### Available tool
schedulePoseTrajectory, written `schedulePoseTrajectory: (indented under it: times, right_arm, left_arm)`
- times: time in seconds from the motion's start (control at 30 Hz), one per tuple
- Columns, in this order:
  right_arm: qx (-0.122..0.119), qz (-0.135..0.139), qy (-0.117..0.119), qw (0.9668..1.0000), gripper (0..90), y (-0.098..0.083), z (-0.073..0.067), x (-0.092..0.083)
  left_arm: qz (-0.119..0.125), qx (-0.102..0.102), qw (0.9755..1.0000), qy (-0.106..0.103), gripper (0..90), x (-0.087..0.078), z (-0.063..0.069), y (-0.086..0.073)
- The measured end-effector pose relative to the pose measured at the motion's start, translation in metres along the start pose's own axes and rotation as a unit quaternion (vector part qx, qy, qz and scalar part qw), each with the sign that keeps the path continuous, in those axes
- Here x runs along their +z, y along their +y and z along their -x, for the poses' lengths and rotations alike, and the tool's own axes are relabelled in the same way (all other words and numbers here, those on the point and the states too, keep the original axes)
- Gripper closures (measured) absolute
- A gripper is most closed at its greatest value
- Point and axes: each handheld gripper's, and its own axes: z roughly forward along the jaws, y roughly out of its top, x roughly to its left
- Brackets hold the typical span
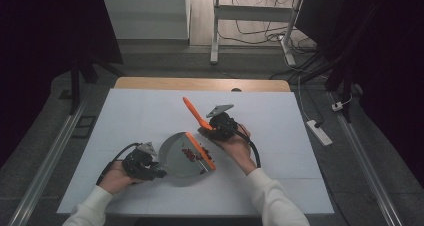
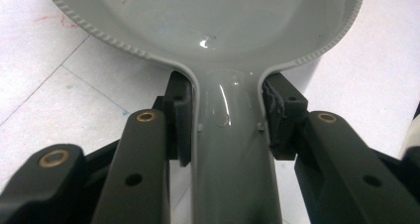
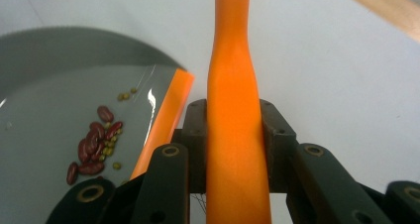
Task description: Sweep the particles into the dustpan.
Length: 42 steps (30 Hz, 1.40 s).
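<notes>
Closest in, the left gripper (image 1: 150, 168) has its fingers (image 2: 178, 120) clamped on the handle of a grey dustpan (image 1: 182, 158) sitting on the white table (image 1: 280, 186). A little pile of red beans (image 3: 94, 144), plus what look like tiny green ones, lies in the pan beside its orange lip (image 3: 166, 120). Just past it, the right gripper (image 1: 212, 128) squeezes an orange handle (image 3: 233, 115), probably a brush, angled up and away.
</notes>
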Motion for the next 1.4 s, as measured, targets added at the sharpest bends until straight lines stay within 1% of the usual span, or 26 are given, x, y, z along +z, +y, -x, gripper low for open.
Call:
schedulePoseTrajectory:
  times: [0.1, 0.2, 0.33, 0.37, 0.4, 0.43, 0.47, 0.57, 0.7, 0.8, 0.87, 0.9, 0.93, 1.0, 1.07, 1.17, 1.27, 1.33, 1.4]
  right_arm:
    - [-0.001, -0.010, -0.001, 0.9999, 70.4, -0.003, -0.002, 0.002]
    - [0.002, -0.014, 0.000, 0.9999, 70.4, -0.005, -0.003, 0.002]
    - [0.003, -0.012, 0.012, 0.9999, 70.4, -0.005, -0.008, 0.000]
    - [-0.003, -0.013, 0.011, 0.9998, 70.4, -0.005, -0.009, 0.000]
    - [-0.002, -0.015, 0.012, 0.9998, 70.4, -0.005, -0.011, 0.000]
    - [-0.008, -0.017, 0.013, 0.9997, 70.4, -0.005, -0.011, 0.001]
    - [-0.006, -0.018, 0.015, 0.9997, 70.4, -0.005, -0.013, 0.002]
    - [-0.016, -0.026, 0.012, 0.9995, 70.4, -0.005, -0.018, 0.006]
    - [-0.020, -0.023, 0.024, 0.9992, 70.4, -0.004, -0.023, 0.006]
    - [-0.014, -0.011, 0.046, 0.9988, 70.4, -0.001, -0.026, 0.004]
    - [-0.004, -0.001, 0.064, 0.9980, 70.4, 0.001, -0.027, 0.001]
    - [-0.006, 0.004, 0.059, 0.9982, 70.4, 0.002, -0.028, -0.001]
    - [-0.012, 0.009, 0.048, 0.9987, 70.4, 0.003, -0.028, -0.003]
    - [-0.010, 0.015, 0.037, 0.9992, 70.4, 0.003, -0.026, -0.006]
    - [-0.005, 0.013, 0.028, 0.9995, 70.4, 0.002, -0.021, -0.008]
    - [0.002, 0.000, 0.003, 1.0000, 70.4, -0.002, -0.014, -0.009]
    - [0.003, -0.008, -0.005, 1.0000, 70.4, -0.006, -0.008, -0.008]
    - [0.005, -0.014, -0.012, 0.9998, 70.4, -0.009, -0.007, -0.007]
    - [0.000, -0.023, -0.021, 0.9995, 70.4, -0.011, -0.007, -0.006]
  left_arm:
    - [0.000, -0.001, 1.0000, 0.000, 61.7, 0.000, 0.000, 0.000]
    - [0.000, -0.001, 1.0000, 0.000, 61.7, 0.000, 0.000, 0.000]
    - [0.000, 0.000, 1.0000, 0.001, 61.7, 0.000, 0.000, 0.000]
    - [0.000, -0.001, 1.0000, 0.001, 61.7, 0.000, 0.000, 0.000]
    - [0.000, 0.000, 1.0000, 0.001, 61.7, 0.000, 0.000, 0.000]
    - [0.000, 0.000, 1.0000, 0.001, 61.7, 0.000, 0.000, 0.000]
    - [0.000, 0.000, 1.0000, 0.001, 61.7, 0.000, 0.001, 0.000]
    - [0.000, 0.000, 1.0000, 0.002, 61.7, 0.000, 0.001, 0.000]
    - [-0.001, 0.000, 1.0000, 0.001, 61.7, 0.000, 0.001, 0.000]
    - [0.000, 0.000, 1.0000, 0.002, 61.7, 0.000, 0.001, 0.000]
    - [-0.001, 0.001, 1.0000, 0.002, 61.7, 0.000, 0.001, 0.000]
    - [-0.001, 0.001, 1.0000, 0.002, 61.7, 0.000, 0.001, 0.000]
    - [-0.001, 0.001, 1.0000, 0.002, 61.7, 0.000, 0.001, 0.000]
    - [-0.001, 0.001, 1.0000, 0.002, 61.7, 0.000, 0.001, 0.000]
    - [-0.001, 0.001, 1.0000, 0.002, 61.7, 0.000, 0.001, 0.000]
    - [-0.001, 0.001, 1.0000, 0.002, 61.7, 0.000, 0.001, 0.000]
    - [0.000, 0.000, 1.0000, 0.002, 61.7, 0.000, 0.001, 0.000]
    - [0.000, 0.000, 1.0000, 0.003, 61.7, 0.000, 0.001, 0.000]
    - [0.000, 0.000, 1.0000, 0.003, 61.7, 0.000, 0.001, 0.000]
